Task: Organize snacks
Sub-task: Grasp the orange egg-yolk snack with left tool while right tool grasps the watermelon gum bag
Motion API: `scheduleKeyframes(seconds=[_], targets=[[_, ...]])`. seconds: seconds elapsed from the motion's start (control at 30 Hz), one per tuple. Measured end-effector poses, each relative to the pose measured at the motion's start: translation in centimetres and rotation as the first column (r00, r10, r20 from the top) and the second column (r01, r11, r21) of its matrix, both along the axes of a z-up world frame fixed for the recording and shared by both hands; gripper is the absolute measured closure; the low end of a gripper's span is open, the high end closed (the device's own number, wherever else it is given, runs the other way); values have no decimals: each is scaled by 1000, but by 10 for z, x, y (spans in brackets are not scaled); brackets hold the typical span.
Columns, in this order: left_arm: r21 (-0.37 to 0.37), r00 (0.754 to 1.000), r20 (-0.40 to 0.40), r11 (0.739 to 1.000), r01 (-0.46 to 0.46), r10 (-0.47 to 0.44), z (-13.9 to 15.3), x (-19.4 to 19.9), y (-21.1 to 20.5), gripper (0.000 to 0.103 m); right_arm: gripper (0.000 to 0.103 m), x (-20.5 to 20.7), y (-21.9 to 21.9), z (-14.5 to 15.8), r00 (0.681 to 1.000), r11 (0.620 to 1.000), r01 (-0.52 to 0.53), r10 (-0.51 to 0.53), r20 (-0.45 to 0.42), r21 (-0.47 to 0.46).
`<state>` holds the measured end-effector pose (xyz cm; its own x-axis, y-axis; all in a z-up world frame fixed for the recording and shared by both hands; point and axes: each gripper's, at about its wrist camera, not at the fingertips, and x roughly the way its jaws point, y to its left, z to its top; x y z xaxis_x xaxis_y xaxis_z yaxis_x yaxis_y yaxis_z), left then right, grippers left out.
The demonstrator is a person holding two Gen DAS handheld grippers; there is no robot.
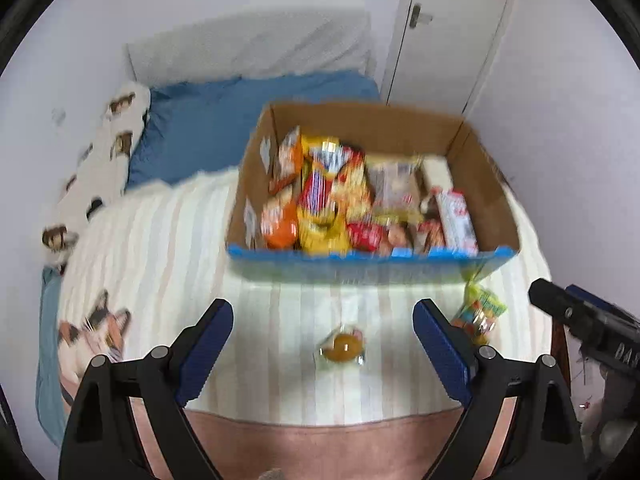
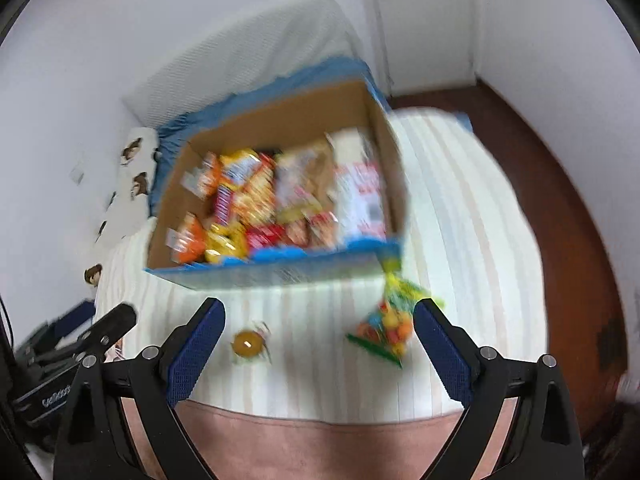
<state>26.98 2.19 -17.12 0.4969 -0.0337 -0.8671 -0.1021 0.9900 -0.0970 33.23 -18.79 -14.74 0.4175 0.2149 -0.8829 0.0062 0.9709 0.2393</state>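
While blurred, both claws (image 1: 323,320) (image 2: 319,320) agape above bedspread (image 1: 180,240).

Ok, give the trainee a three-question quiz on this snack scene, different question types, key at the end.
1. True or false: the round snack lies inside the box.
2. Which gripper is the candy bag nearer? A) left gripper B) right gripper
3. Fill in: both grippers' jaws are ____ and hold nothing.

Key:
1. False; it lies on the blanket, in front of the box.
2. B
3. open
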Motion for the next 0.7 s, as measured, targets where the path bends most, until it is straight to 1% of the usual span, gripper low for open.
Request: scheduleKeyframes(seconds=[0.07,0.1,0.13,0.23,0.33,0.37,0.4,0.47,0.5,0.57,0.6,0.63,0.67,0.7], targets=[[-15,998,-57,1000,-4,3,-22,3,-1,11,6,5,-12,-22,998,999,37,-37,-42,15],[-19,996,-85,1000,-5,3,-35,6,-1,11,6,8,-21,-39,995,998,66,-65,-72,14],[-18,994,-109,1000,-7,5,-45,8,-2,11,8,11,-25,-47,993,997,81,-80,-84,17],[-34,981,-192,999,-6,-1,-80,20,-4,11,30,23,-40,-85,982,991,125,-118,-148,41],[-85,965,-260,996,-8,-15,-110,31,-6,11,31,35,-45,-110,971,987,156,-145,-191,43],[-102,959,-282,995,-9,-20,-118,36,-7,11,30,39,-47,-117,966,985,167,-156,-205,41],[-122,951,-308,992,-9,-30,-127,41,-8,11,28,44,-47,-127,957,983,182,-173,-233,18],[-142,932,-358,990,-6,-46,-146,51,-13,11,26,51,-46,-142,943,982,187,-178,-280,5],[-148,925,-375,989,0,-56,-154,55,-15,11,26,53,-45,-149,939,982,191,-179,-293,12],[-153,913,-403,988,2,-65,-170,63,-18,11,26,55,-42,-161,934,984,180,-175,-310,-12],[-155,912,-405,988,4,-67,-175,65,-19,19,27,55,-41,-164,937,985,174,-172,-305,-23],[-140,910,-410,990,5,-62,-180,66,-20,33,30,54,-39,-167,940,986,165,-168,-296,-37],[-133,909,-412,991,7,-62,-182,66,-20,38,38,53,-38,-167,944,986,156,-165,-287,-54],[-132,912,-406,991,11,-64,-182,65,-21,50,41,51,-36,-167,949,987,144,-157,-274,-66]])
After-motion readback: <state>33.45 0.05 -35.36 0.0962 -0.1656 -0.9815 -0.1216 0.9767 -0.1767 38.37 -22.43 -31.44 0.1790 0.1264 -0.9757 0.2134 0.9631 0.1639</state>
